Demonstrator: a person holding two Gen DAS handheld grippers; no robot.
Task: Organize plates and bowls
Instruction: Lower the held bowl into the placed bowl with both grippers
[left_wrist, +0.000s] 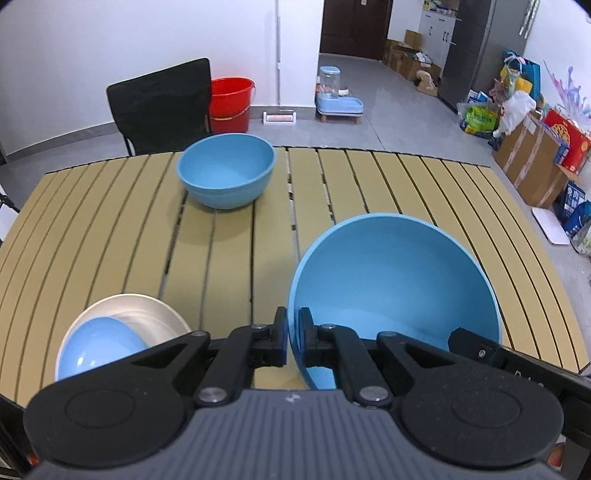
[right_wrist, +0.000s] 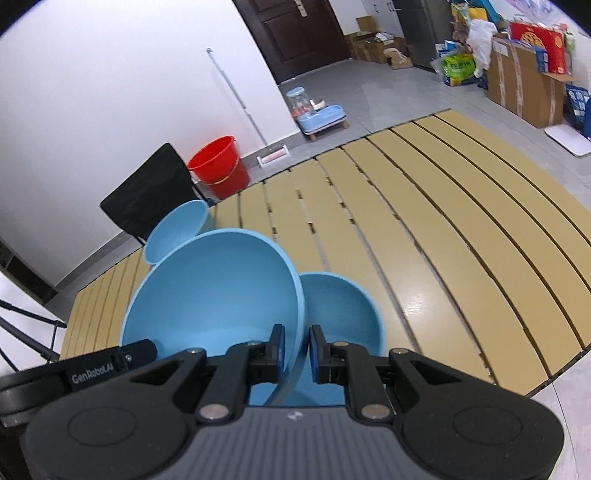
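Note:
Both grippers hold one large blue bowl by opposite sides of its rim, just above the slatted tan table. My left gripper is shut on the bowl's left rim. My right gripper is shut on the right rim of the same bowl. A second blue bowl sits on the table right beside and below it, partly hidden. A third blue bowl stands upright near the far edge, also in the right wrist view. A beige plate carries a small blue dish at the near left.
A black chair stands behind the table's far edge, with a red bucket on the floor beyond it. Cardboard boxes and bags line the right wall. The table's right half shows bare slats.

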